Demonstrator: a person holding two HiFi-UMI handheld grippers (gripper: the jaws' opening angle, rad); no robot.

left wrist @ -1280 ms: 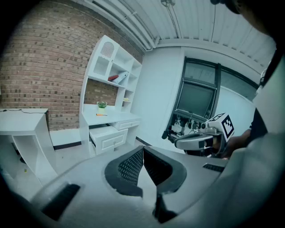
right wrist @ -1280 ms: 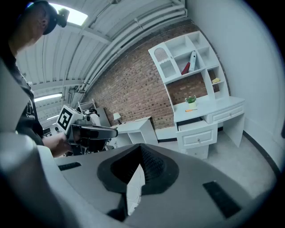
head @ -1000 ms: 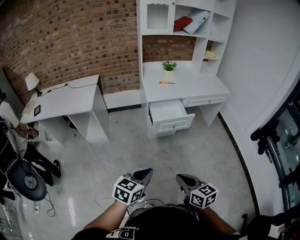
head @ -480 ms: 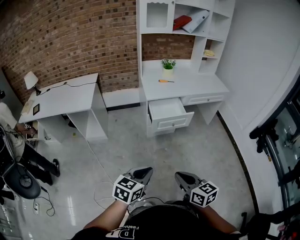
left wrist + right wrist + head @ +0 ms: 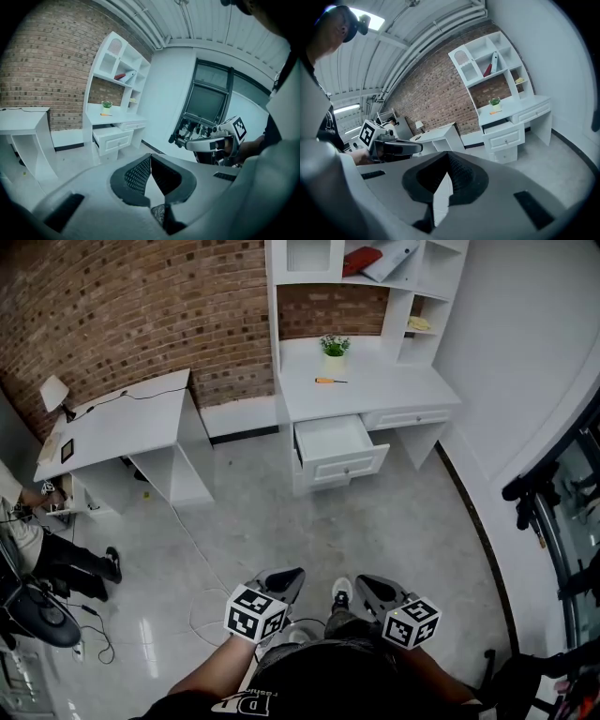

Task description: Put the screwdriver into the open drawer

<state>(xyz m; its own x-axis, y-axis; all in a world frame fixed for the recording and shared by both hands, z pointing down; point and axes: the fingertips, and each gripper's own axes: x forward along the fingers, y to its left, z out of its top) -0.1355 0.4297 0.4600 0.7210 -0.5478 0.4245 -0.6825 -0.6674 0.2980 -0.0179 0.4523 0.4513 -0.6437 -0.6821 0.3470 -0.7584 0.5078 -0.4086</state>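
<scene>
Two hand-held tongs sit low at the person's waist, the left tongs [image 5: 284,578] and the right tongs [image 5: 371,585] side by side and aimed forward over the grey floor [image 5: 403,521]. Each pair has its jaws closed together with nothing between them. That suits walking rather than grasping, since nothing is within reach. One shoe [image 5: 342,592] shows between them.

Well ahead stands a white desk unit with shelves. Its left drawer [image 5: 330,441] is pulled out and looks empty, ready to receive the tool. On the worktop [image 5: 403,390] above and behind the drawer lies the orange-handled screwdriver [image 5: 328,381], just in front of a small potted plant [image 5: 335,345].

The task seems barely begun; the person probably has to walk closer before either pair opens. Farther left, a second white desk [image 5: 122,418] stands against the brick wall [image 5: 141,306].
</scene>
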